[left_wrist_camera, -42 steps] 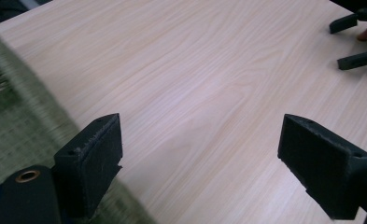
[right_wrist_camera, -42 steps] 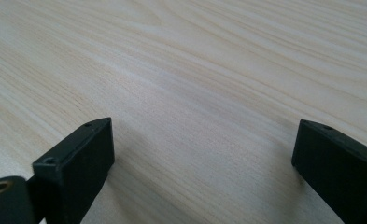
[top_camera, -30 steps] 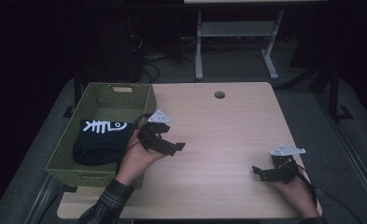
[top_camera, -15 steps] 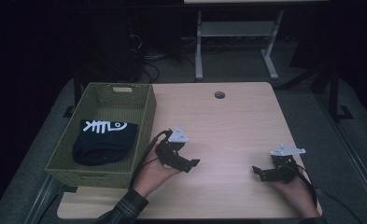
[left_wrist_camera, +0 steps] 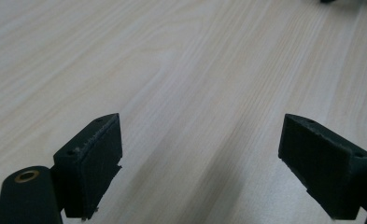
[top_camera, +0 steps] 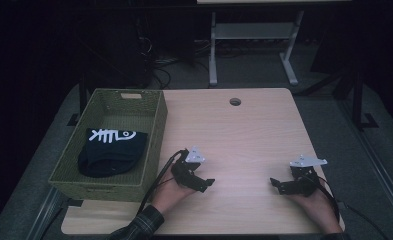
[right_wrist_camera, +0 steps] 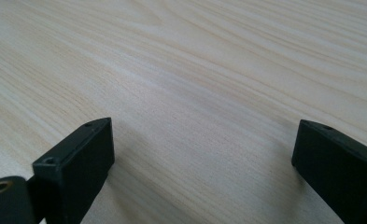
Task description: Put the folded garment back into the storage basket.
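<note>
Dark floor and shadow ring a pale wood-grain surface [top_camera: 244, 130], which has a small round hole [top_camera: 235, 101] near its far edge. On the left part of that surface stands an olive-green woven rectangular basket [top_camera: 154, 131], and inside it, toward the near end, lies a folded black cloth with a white fish-bone print [top_camera: 111, 151]. The cloth rests flat on the basket's floor, print side up, apart from both hands.

Just beside the basket's near right corner, the left claw [top_camera: 201, 182] is held low over bare wood in the person's left hand [top_camera: 170, 190], its grey three-cornered plate on top and its cable trailing back past a plaid sleeve [top_camera: 139, 227]. In the left gripper view its jaws stand wide apart with nothing but wood grain between them.

Well to the right, near the right edge of the surface, the right claw [top_camera: 279, 185] sits low in the person's right hand [top_camera: 311, 200] and points toward the left one. The right gripper view shows its jaws spread wide as well, over bare wood and gripping nothing.

Beyond the far edge of the surface, a white metal frame [top_camera: 251, 35] stands on the floor among loose cables.
</note>
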Demonstrator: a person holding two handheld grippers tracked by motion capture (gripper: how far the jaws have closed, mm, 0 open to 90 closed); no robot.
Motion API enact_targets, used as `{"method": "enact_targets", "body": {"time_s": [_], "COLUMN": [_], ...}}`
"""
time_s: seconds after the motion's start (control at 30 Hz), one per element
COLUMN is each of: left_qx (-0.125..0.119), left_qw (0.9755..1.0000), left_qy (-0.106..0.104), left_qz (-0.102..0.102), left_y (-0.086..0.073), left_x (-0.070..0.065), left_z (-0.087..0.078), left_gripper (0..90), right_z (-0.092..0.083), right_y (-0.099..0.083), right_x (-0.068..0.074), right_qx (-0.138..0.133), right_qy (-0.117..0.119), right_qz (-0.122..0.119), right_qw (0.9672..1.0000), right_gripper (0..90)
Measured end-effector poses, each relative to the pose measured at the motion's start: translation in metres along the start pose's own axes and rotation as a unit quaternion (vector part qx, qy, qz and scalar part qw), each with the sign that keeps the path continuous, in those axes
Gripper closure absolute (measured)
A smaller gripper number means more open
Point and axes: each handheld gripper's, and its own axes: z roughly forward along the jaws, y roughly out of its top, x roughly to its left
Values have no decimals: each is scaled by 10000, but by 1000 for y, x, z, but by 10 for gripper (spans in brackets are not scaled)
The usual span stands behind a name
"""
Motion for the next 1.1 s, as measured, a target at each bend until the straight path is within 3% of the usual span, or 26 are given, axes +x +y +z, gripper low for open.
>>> {"method": "enact_targets", "body": {"time_s": [0.23,0.33,0.57,1.1], "left_qx": [123,118,-149,-151], "left_qw": [9999,9995,9996,9996], "left_qy": [115,269,242,215], "left_qz": [-3,93,67,77], "left_y": [-10,-13,-18,-18], "left_x": [1,0,1,0], "left_z": [13,17,19,19], "left_gripper": [132,131,129,129], "right_z": [0,0,0,0], "right_y": [0,0,0,0], "right_x": [0,0,0,0], "right_qx": [-1,1,-2,-2], "right_qy": [-1,0,0,0], "right_qz": [-1,0,-2,0], "right_qw": [10000,10000,10000,10000], "right_gripper": [51,52,51,52]}}
